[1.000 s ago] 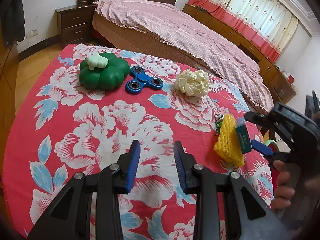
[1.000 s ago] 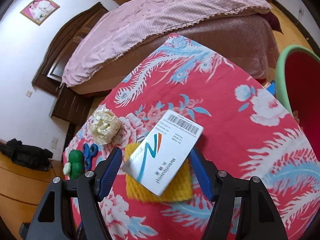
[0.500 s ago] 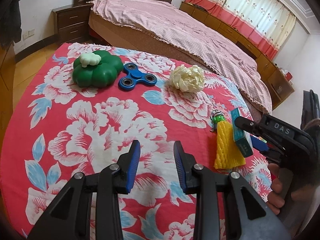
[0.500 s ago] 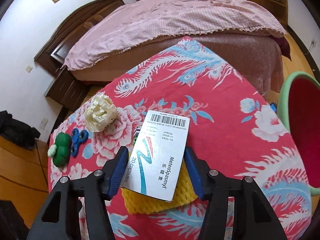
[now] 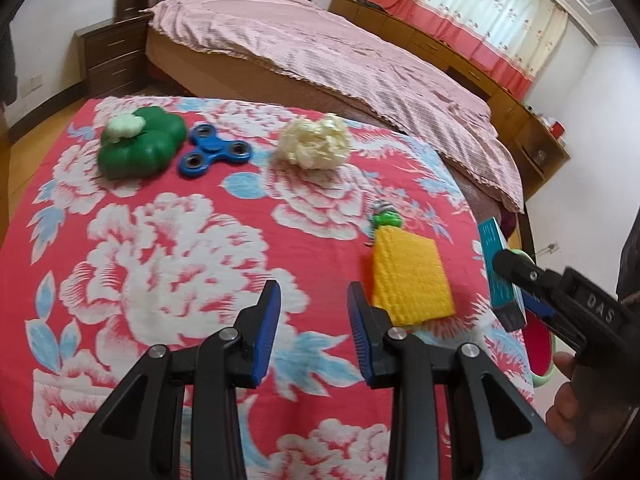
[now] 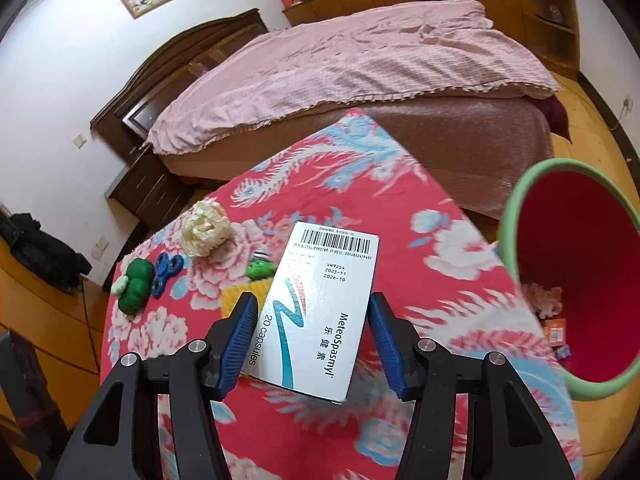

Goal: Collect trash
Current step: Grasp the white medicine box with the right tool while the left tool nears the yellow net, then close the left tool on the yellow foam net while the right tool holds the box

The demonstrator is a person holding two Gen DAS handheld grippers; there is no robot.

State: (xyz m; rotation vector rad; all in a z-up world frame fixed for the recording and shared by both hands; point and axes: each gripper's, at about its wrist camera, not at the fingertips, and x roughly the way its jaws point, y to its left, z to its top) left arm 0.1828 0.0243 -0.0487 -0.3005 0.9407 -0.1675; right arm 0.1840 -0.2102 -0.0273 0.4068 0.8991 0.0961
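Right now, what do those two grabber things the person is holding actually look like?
Both are alike: the left gripper and the right gripper are black plastic frames with triangular cut-outs and silver screw heads. Each fingertip carries a ribbed blue pad. The right gripper's side bears raised letters "DAS". No cables show. The hand on it shows no sleeve.

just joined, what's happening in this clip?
A person is clearing trash from a table under a red floral cloth. The right gripper has just closed on a white medicine box, now lifted off the yellow foam net near the red bin with green rim. The left gripper hovers open and empty. A crumpled cream paper ball remains on the table.
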